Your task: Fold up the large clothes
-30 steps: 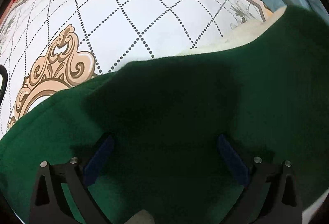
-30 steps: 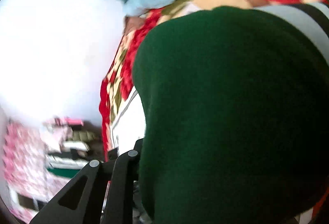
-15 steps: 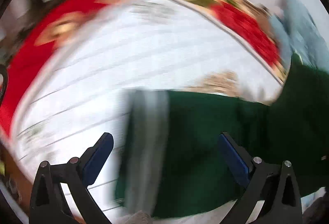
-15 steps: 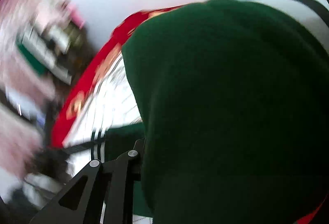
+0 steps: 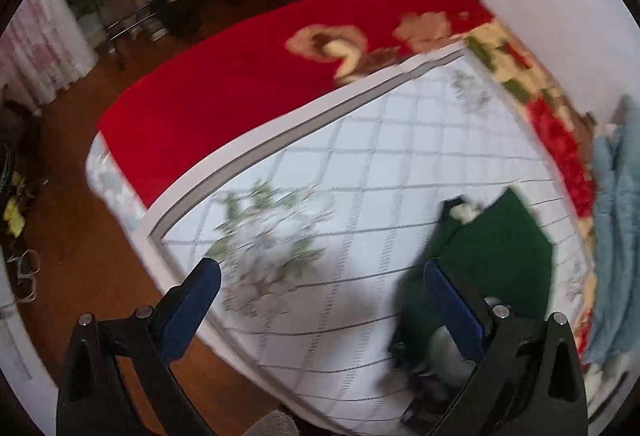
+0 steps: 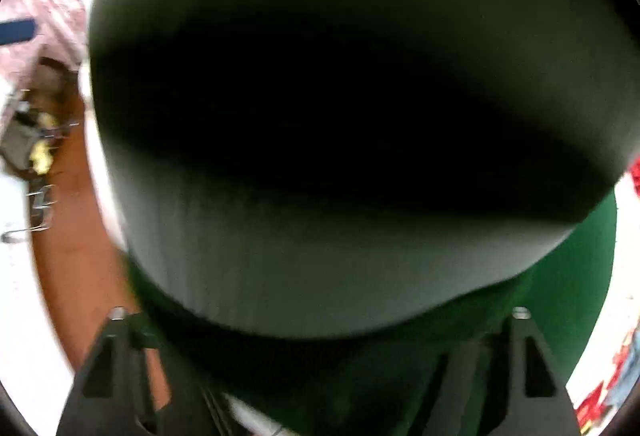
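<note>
The left gripper (image 5: 320,300) is being held spread and empty above the bed (image 5: 400,163); the green garment (image 5: 504,252) is lying beside its right finger, long axis running away across the bed. The right gripper's (image 6: 316,320) jaws have just been opening, with garment cloth draped between them.

The dark green garment (image 5: 504,256) lay bunched on the bed just ahead of the left tool's right finger; its grey-banded hem (image 6: 320,256) draped close over the right tool.

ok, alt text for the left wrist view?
An open left gripper with blue pads hangs over a white quilted mattress, empty. A dark green garment lies bunched by its right finger, with a red floral blanket beyond and brown floor at left.
</note>
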`<state>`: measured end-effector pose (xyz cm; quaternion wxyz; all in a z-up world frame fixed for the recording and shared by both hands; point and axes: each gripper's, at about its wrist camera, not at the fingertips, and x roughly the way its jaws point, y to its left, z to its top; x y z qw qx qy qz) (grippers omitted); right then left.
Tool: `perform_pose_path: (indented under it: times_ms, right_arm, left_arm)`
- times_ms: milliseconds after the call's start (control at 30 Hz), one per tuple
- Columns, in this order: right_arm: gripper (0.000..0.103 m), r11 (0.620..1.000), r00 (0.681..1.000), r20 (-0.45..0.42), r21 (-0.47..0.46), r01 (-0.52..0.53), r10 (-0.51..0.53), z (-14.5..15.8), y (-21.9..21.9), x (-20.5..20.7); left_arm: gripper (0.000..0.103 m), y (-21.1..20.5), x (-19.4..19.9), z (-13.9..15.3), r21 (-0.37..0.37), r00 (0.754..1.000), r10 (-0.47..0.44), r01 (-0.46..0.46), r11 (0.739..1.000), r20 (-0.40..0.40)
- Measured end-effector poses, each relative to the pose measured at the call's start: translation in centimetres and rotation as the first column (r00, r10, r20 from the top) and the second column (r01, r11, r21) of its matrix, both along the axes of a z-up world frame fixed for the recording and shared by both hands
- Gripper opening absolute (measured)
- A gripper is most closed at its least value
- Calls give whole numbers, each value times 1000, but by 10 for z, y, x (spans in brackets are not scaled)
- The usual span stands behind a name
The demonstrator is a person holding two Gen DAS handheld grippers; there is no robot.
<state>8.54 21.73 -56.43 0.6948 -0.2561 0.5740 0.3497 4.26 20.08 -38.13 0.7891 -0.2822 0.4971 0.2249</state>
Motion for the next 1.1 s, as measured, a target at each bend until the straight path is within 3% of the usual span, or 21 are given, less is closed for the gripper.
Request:
perform_pose_path:
  times_ms: [133,233,300,367,400,500,567,700,733,767,800,833,967,1033,1067,1100]
  right_arm:
    - [78,994,978,-198,77,79,-63,27,-25,1]
    - [78,967,938,-284,103,235,-198,47,-43,44]
    - [78,935,906,-303,103,339,-296,55,-81,49]
    - [78,898,870,-294,75,434,-396,62,-83,54]
    - [78,871,841,-296,52,488,-454,57,-108,56]
    - [78,799,764,-307,19,601,-567,30,-160,102]
    - [79,743,703,-354,33,668,-617,0,-176,125]
    - [92,708,637,-500,64,703,-587,-54,-180,153]
    - [94,700,623,-534,79,710,-572,-66,-199,156]
    - [102,687,604,-590,110,718,-537,-83,-196,163]
    - [103,678,589,-632,132,723,-504,-101,-213,163]
    - [103,675,567,-692,155,721,-447,-121,-203,167]
    - [103,694,555,-783,233,681,-281,-149,-164,181]
    - [103,698,574,-776,258,668,-262,-151,-151,183]
    - [91,699,588,-769,275,660,-253,-146,-154,178]
    - [64,698,591,-767,281,659,-250,-144,-147,178]
  left_arm:
    - [103,-24,28,16,-65,993,-91,96,993,79]
    - [103,-60,57,1,-87,982,-176,182,979,70]
    - [103,-87,69,-23,-41,974,-227,226,973,-25]
    - [103,-105,69,-64,12,951,-260,266,964,-169]
    - [103,-107,63,-97,37,928,-253,273,961,-275]
    - [103,-87,39,-162,-65,904,-204,194,979,-376]
    - [103,-75,33,-171,-123,920,-181,147,982,-349]
    - [103,-74,45,-153,-89,924,-203,184,979,-325]
    - [103,-75,49,-145,-82,927,-214,198,977,-308]
    - [103,-74,51,-140,-82,930,-220,204,975,-295]
    - [103,-73,54,-135,-85,934,-227,211,974,-276]
    - [103,-72,58,-131,-93,938,-234,217,972,-257]
    - [103,-66,77,-128,-106,938,-273,256,961,-212]
    - [103,-64,93,-130,-93,931,-304,290,952,-203]
    - [103,-66,98,-131,-93,928,-316,303,948,-198]
    - [103,-67,105,-133,-100,923,-334,320,942,-189]
